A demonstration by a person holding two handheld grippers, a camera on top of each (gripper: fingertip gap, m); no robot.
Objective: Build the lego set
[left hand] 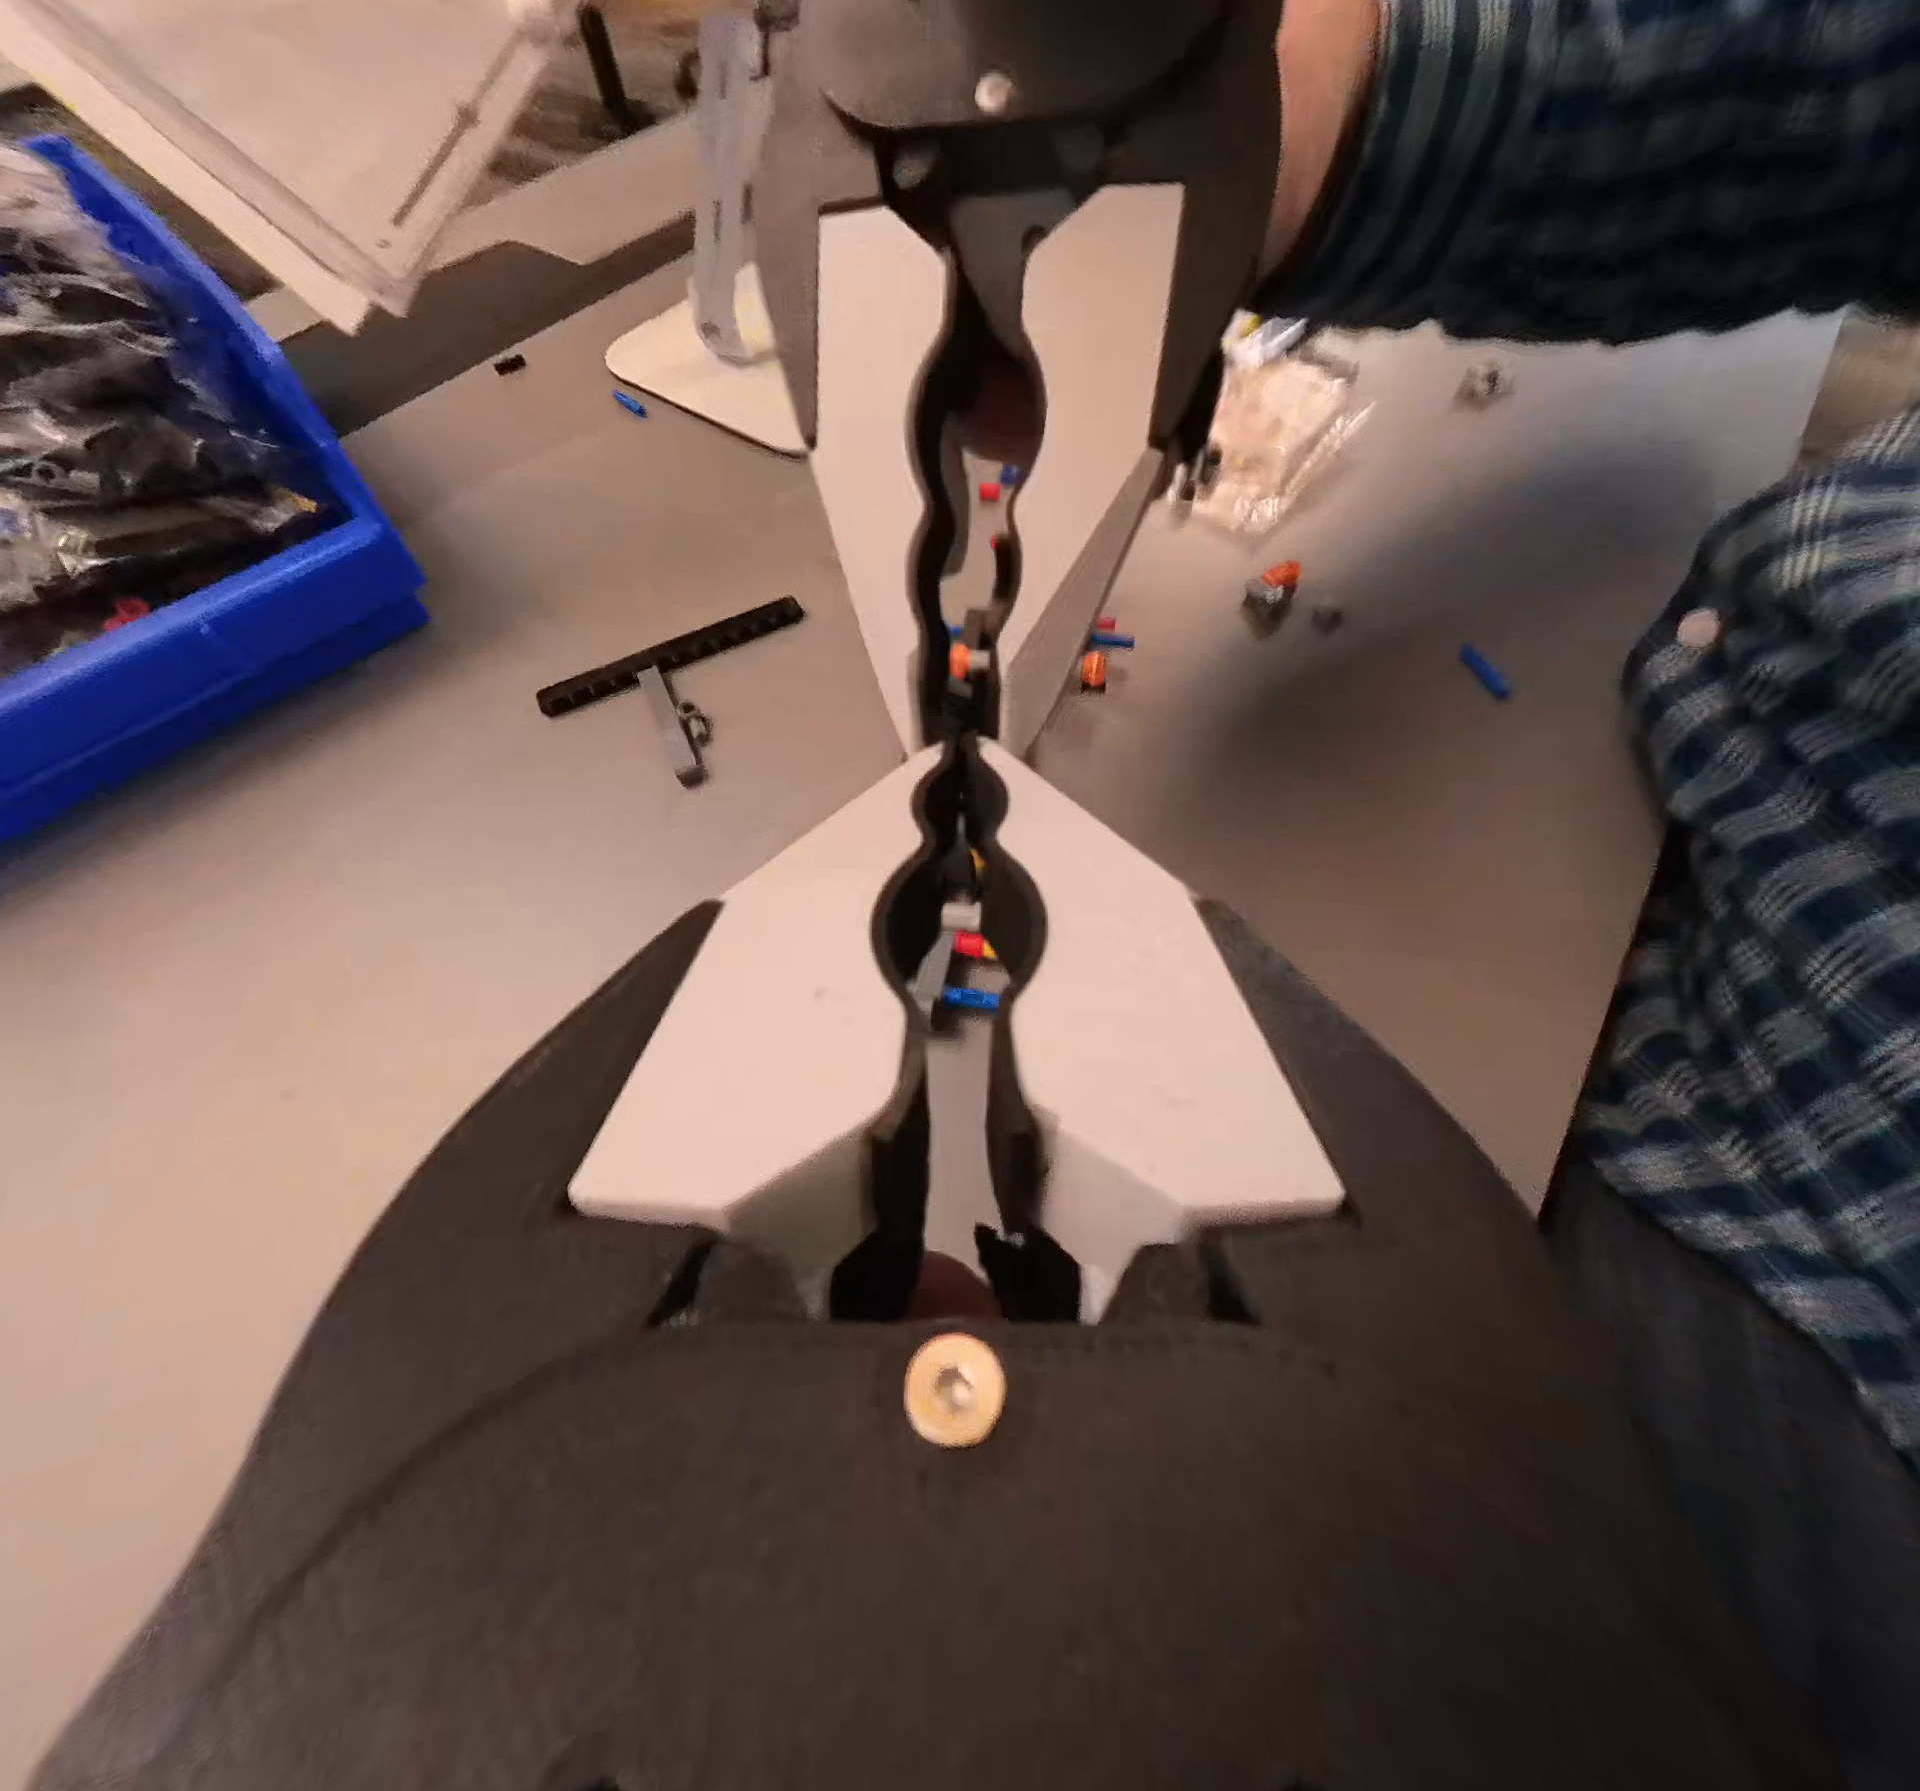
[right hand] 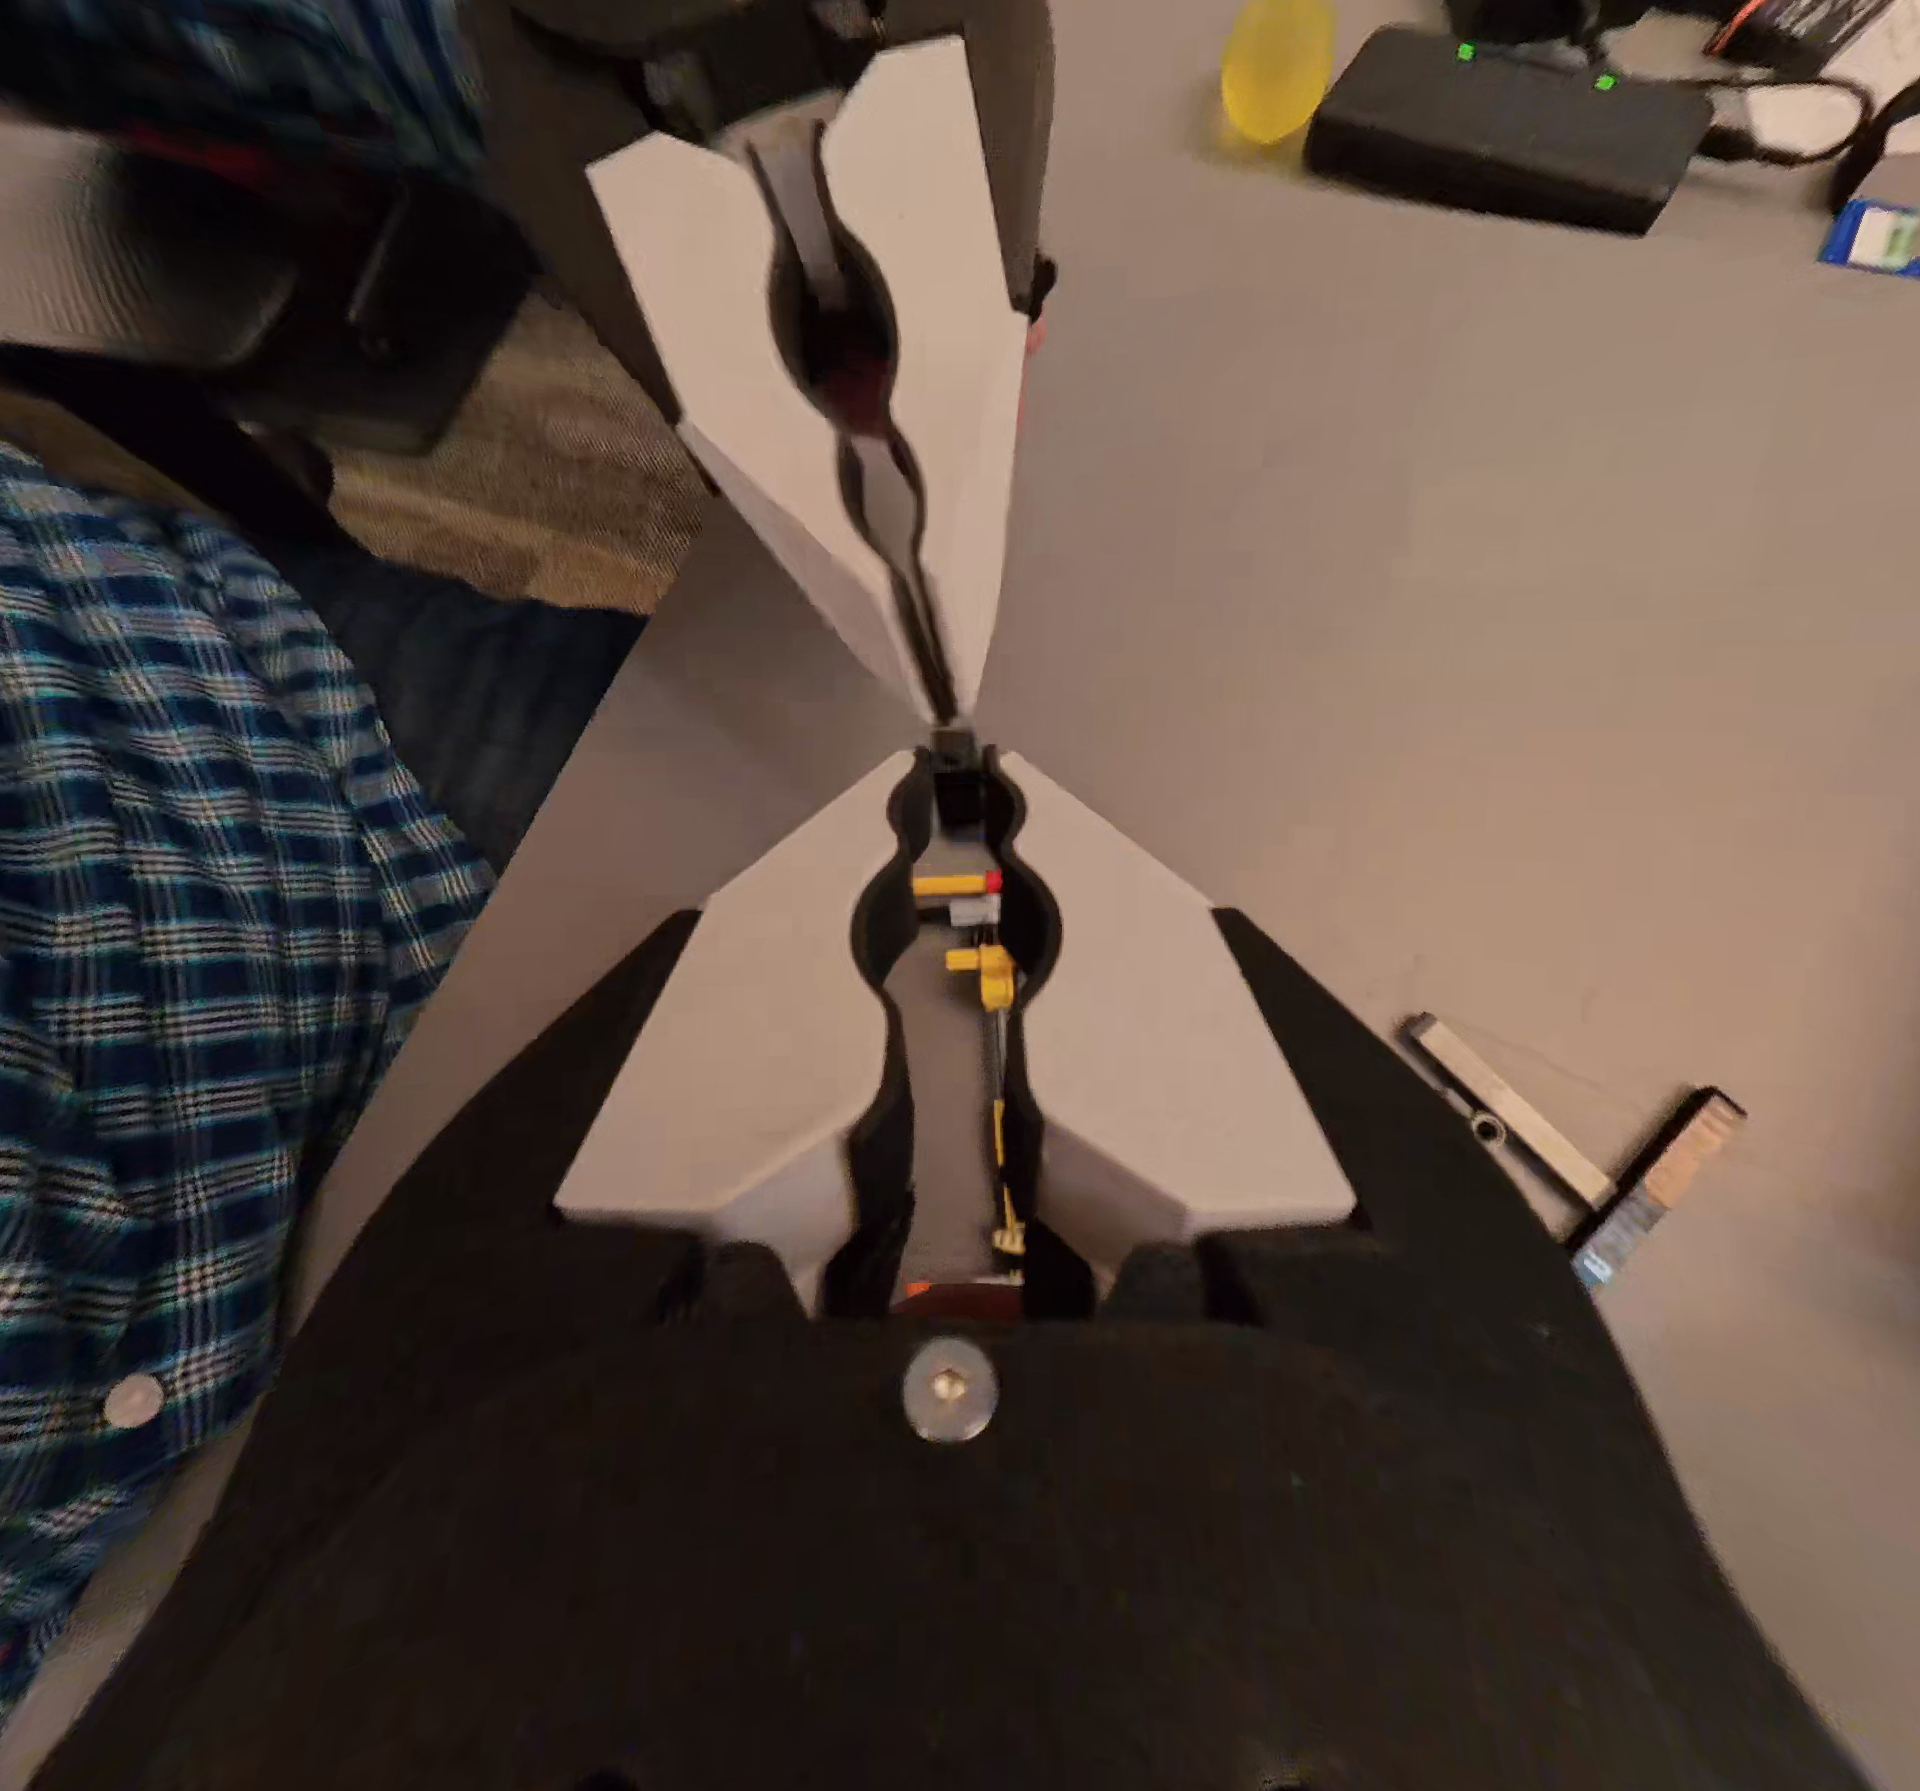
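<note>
My right gripper (right hand: 956, 767) is shut on a small black lego piece (right hand: 956, 791) at its tips. It also shows in the left wrist view (left hand: 966, 713), coming from above with a dark piece with orange bits (left hand: 971, 655) between its fingers. My left gripper (left hand: 961, 756) is shut, tip to tip with the right one. In the right wrist view it (right hand: 940, 692) comes from above, its closed tips right at the top of the black piece. I cannot tell whether it pinches anything. Both hover above the grey table (left hand: 416, 910).
A blue bin (left hand: 208, 598) of bagged parts stands at the left. A black beam with a grey piece (left hand: 665, 655), a plastic bag (left hand: 1268, 432) and loose orange and blue pieces (left hand: 1273, 583) lie on the table. A black box (right hand: 1496, 120) and a yellow disc (right hand: 1276, 58) are at the far right. A person's plaid sleeve (left hand: 1766, 806) is close. Both grippers' tips are close together, under 4 cm apart.
</note>
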